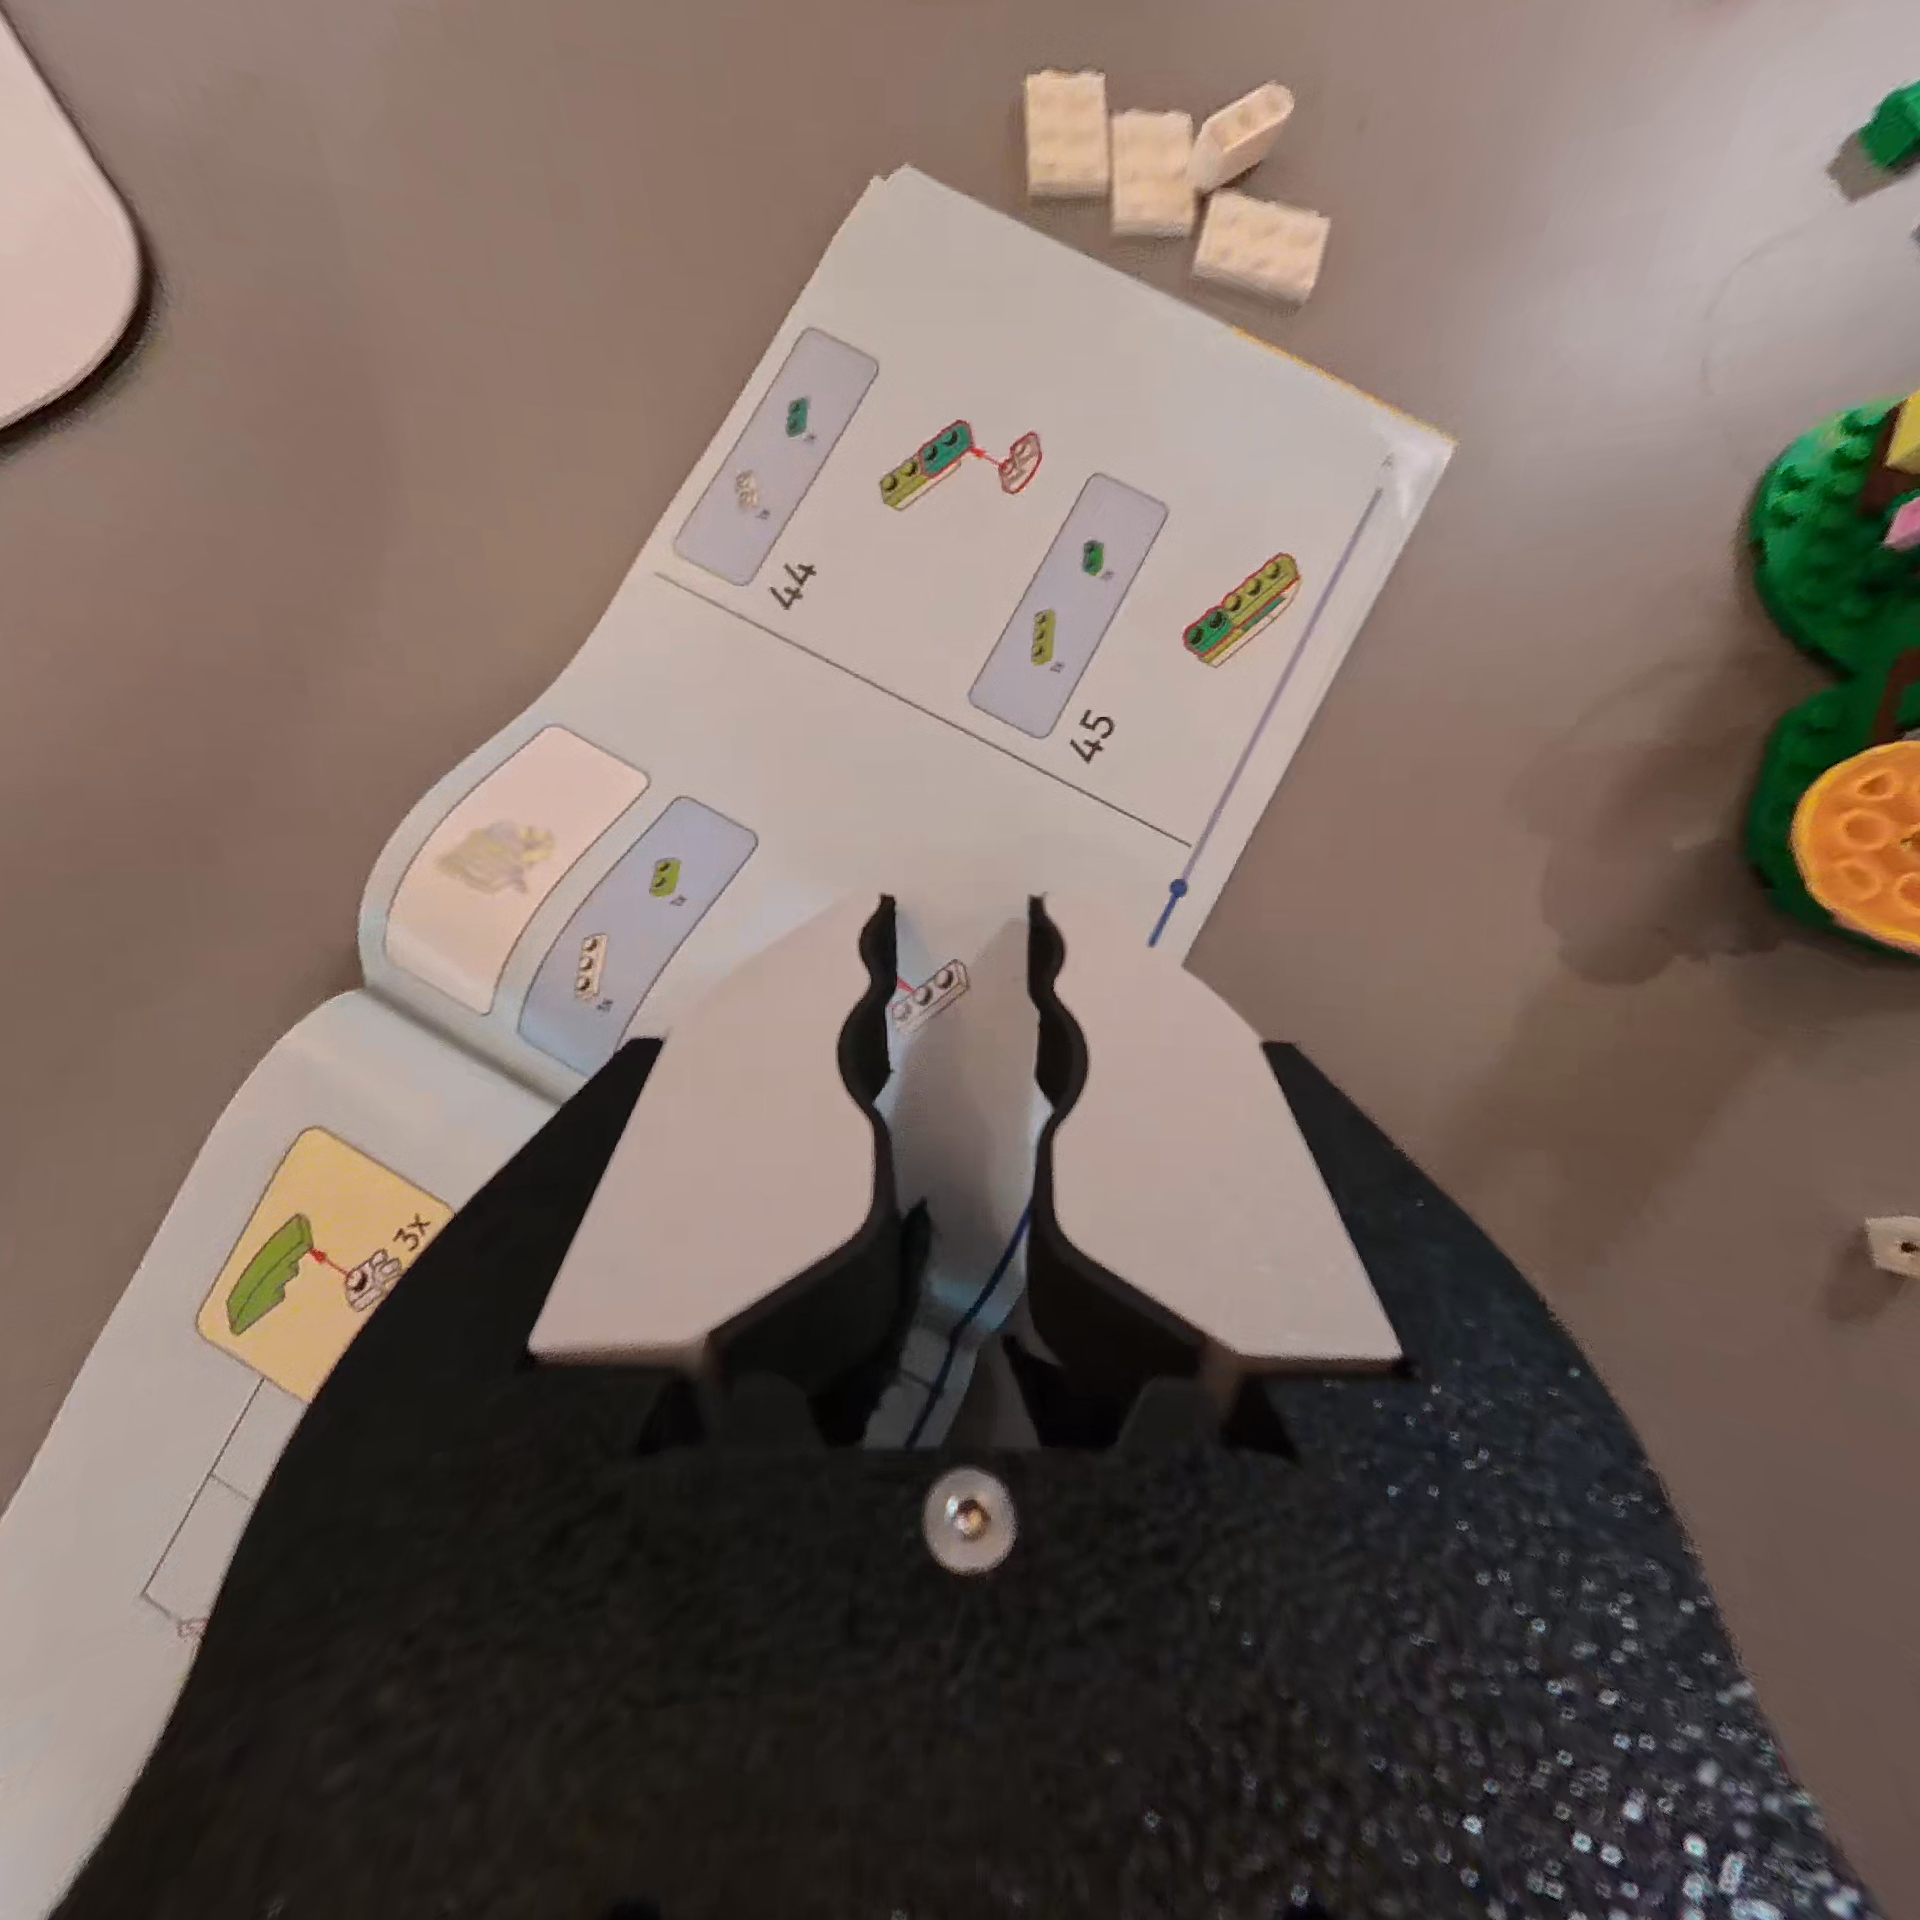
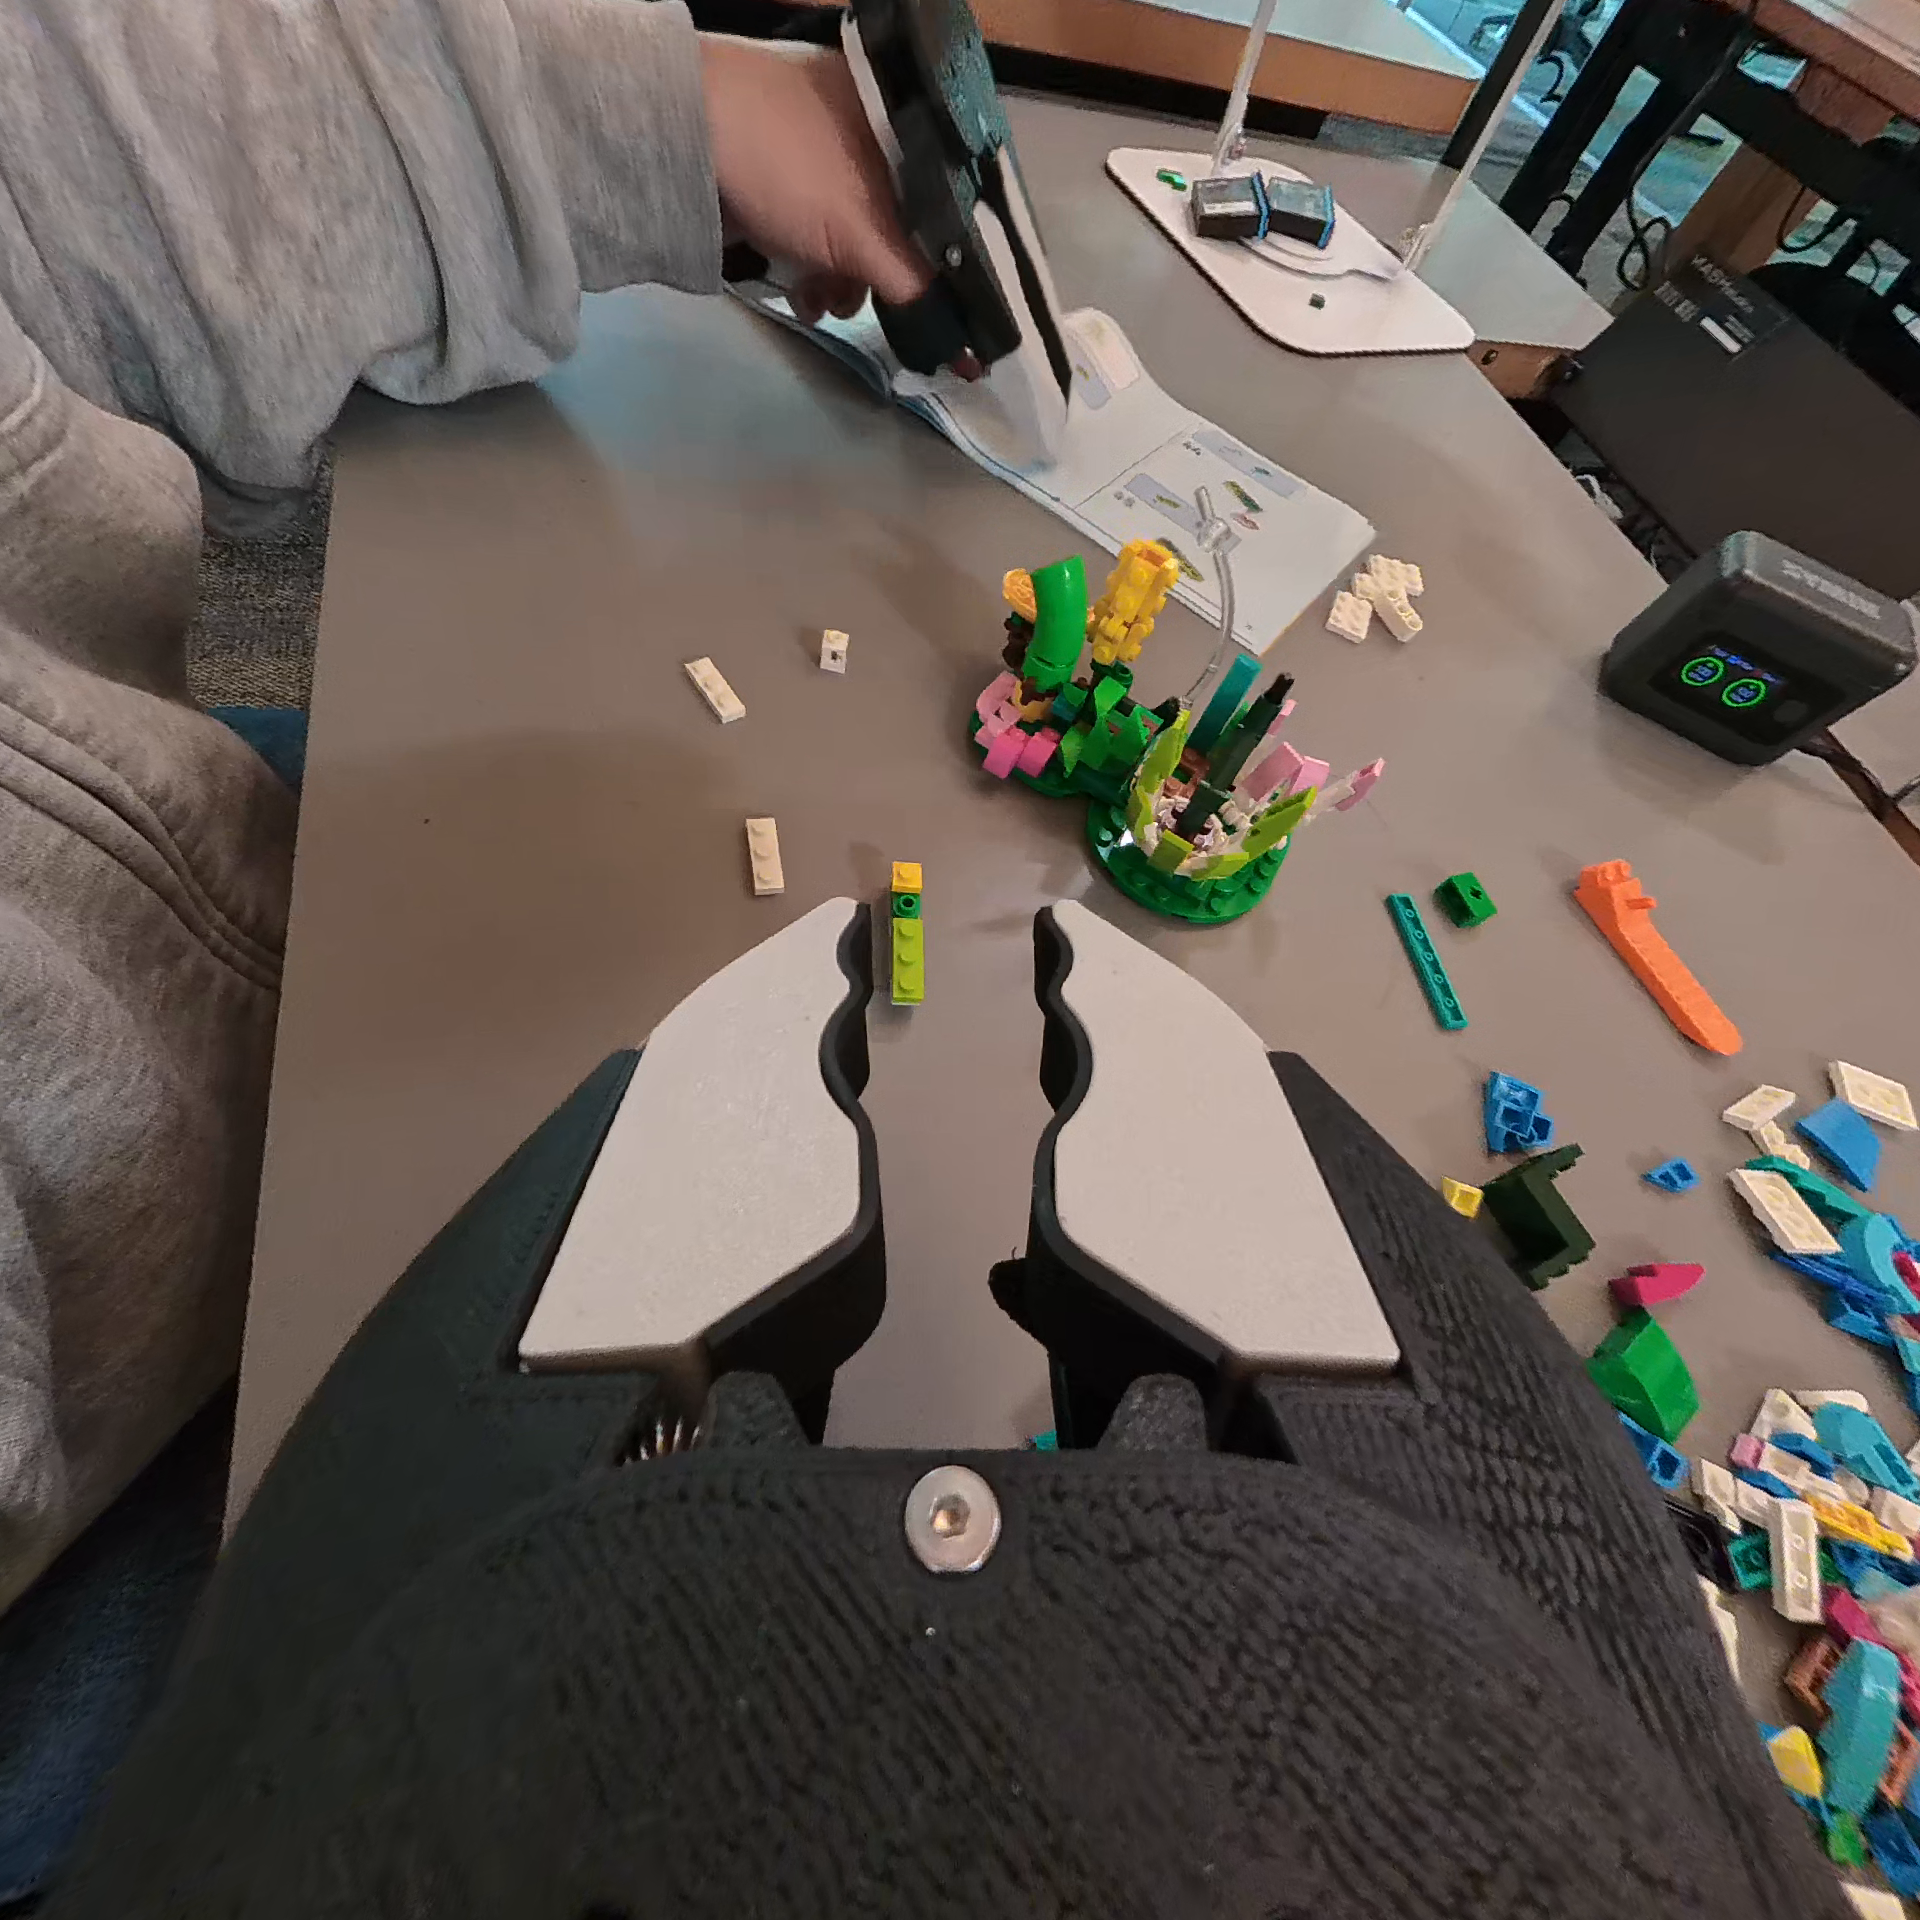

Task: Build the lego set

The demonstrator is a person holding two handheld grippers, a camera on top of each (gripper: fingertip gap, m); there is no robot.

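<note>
The right gripper (image 2: 945, 914) hangs just above the grey surface (image 2: 540, 935) with its fingers spread and nothing between them. A short stack of bricks, lime, green and yellow (image 2: 906, 935), lies flat just inside its left fingertip; whether the pad touches it cannot be told. Tan plates (image 2: 765, 855) lie loose a little further out, and a heap of mixed bricks (image 2: 1818, 1455) spreads off to the right. Beyond stands a partly built flower model (image 2: 1143, 748) on green bases. Further still, the left gripper (image 1: 961, 914) hovers over an open instruction booklet (image 1: 1039, 665), its fingers parted and empty, with only the page showing through the gap. White bricks (image 1: 1174, 177) sit just past the booklet's far edge.
</note>
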